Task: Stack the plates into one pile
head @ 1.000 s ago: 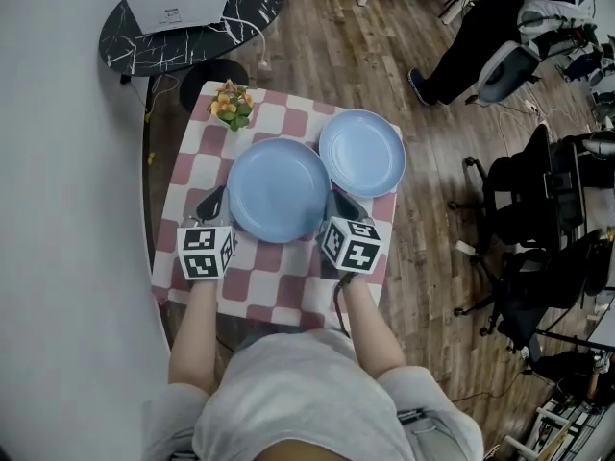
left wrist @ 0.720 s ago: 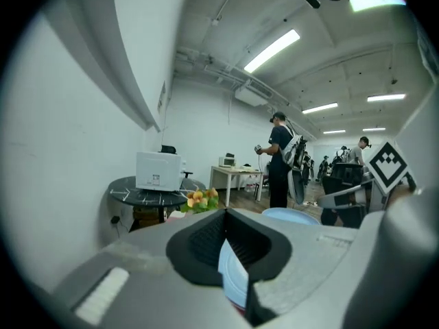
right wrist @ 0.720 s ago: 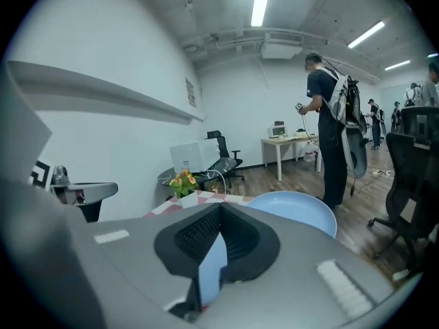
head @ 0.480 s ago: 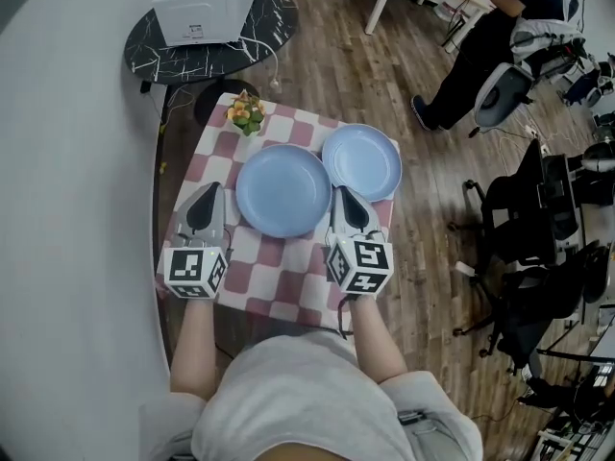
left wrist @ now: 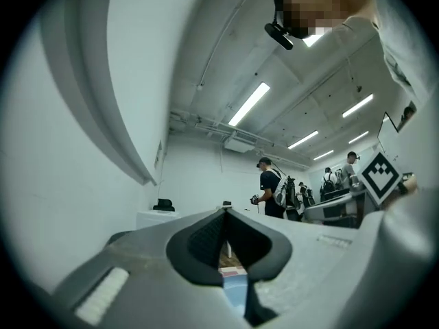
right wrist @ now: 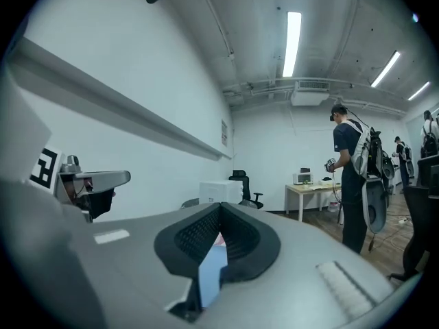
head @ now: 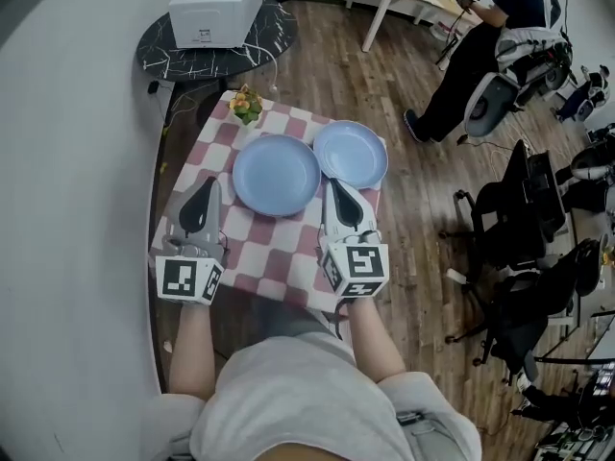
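Two light blue plates lie side by side on the pink and white checked table (head: 272, 253): one plate (head: 276, 174) in the middle, the other plate (head: 351, 154) at the back right, their rims touching or just overlapping. My left gripper (head: 206, 184) is shut and holds nothing, just left of the middle plate. My right gripper (head: 336, 186) is shut and bare too, just right of that plate's near edge. In the left gripper view the left gripper (left wrist: 225, 212) shows closed jaws with a blue sliver below. The right gripper view shows the right gripper (right wrist: 219, 205) the same way.
A small pot of flowers (head: 246, 105) stands at the table's back left corner. Behind it is a round dark marbled table (head: 163, 46) with a white box (head: 216, 8). A seated person (head: 485, 27) and office chairs (head: 524, 209) are on the wooden floor to the right.
Both grippers have drawn back from the middle plate's rim toward me and risen. The table looks smaller in the head view. The plates have stayed in place.
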Action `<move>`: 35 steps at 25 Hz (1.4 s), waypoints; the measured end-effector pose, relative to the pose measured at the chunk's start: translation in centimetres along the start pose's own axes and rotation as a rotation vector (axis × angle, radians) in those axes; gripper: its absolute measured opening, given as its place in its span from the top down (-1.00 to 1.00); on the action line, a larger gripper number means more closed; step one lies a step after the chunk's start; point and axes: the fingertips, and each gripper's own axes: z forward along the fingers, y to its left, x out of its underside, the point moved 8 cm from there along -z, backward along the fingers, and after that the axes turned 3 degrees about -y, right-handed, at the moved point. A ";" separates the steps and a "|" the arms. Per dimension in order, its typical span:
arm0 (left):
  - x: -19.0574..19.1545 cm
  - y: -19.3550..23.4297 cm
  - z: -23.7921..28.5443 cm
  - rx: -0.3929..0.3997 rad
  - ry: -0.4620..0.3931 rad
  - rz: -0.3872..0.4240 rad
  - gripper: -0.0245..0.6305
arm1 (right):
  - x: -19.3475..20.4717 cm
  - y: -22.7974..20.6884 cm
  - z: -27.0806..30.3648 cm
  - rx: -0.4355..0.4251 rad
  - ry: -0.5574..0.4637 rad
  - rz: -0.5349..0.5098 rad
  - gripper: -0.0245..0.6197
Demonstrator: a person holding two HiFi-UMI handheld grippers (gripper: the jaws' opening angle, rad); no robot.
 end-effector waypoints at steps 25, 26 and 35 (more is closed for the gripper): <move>-6.0 -10.4 -4.1 0.025 -0.100 0.013 0.92 | -6.0 -3.9 -13.9 0.088 -0.128 -0.074 0.92; -5.8 -10.7 -3.4 0.028 -0.099 0.012 0.92 | -6.0 -4.6 -13.8 0.093 -0.130 -0.073 0.92; -3.5 -14.5 3.2 -0.015 -0.059 -0.057 0.92 | -6.0 -13.0 -10.3 0.050 -0.110 -0.076 0.92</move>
